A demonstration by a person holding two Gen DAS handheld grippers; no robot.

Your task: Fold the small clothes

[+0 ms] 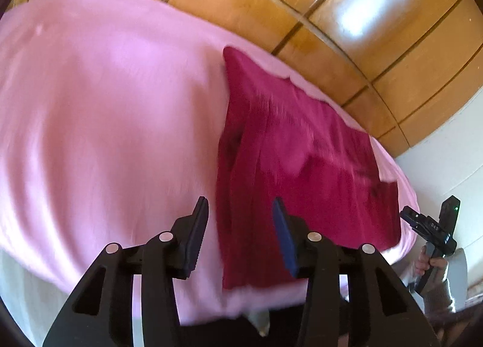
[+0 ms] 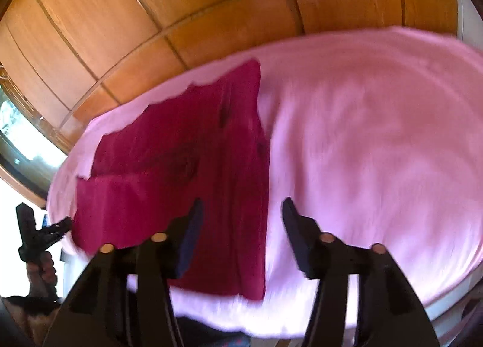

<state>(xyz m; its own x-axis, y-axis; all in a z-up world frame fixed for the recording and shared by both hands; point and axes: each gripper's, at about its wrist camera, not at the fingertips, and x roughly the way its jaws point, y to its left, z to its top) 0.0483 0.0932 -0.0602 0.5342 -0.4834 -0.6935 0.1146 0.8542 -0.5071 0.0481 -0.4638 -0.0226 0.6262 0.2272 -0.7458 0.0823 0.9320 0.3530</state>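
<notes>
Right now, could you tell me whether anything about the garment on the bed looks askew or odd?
The dark red garment lies on the pink bedcover, partly folded. One flap near its left edge sits offset, so the outline steps instead of running straight. Both sets of tongs are open and empty. Motion blur hides finer detail.

A deep crimson garment (image 1: 302, 147) lies spread flat on a pale pink bed cover (image 1: 105, 105), close to the cover's near edge and toward the side bordered by glossy wooden panelling (image 1: 392, 30). The cloth appears partly folded: one long straight edge runs from the near hem to a pointed far corner, while a separate flap lies across the opposite end, its border forming a step against the layer below. Faint lengthwise creases and a few dark marks show on the surface, though blur hides finer detail. Seen from the other side, the garment (image 2: 181, 165) rests free, nothing gripping or pinning it.
</notes>
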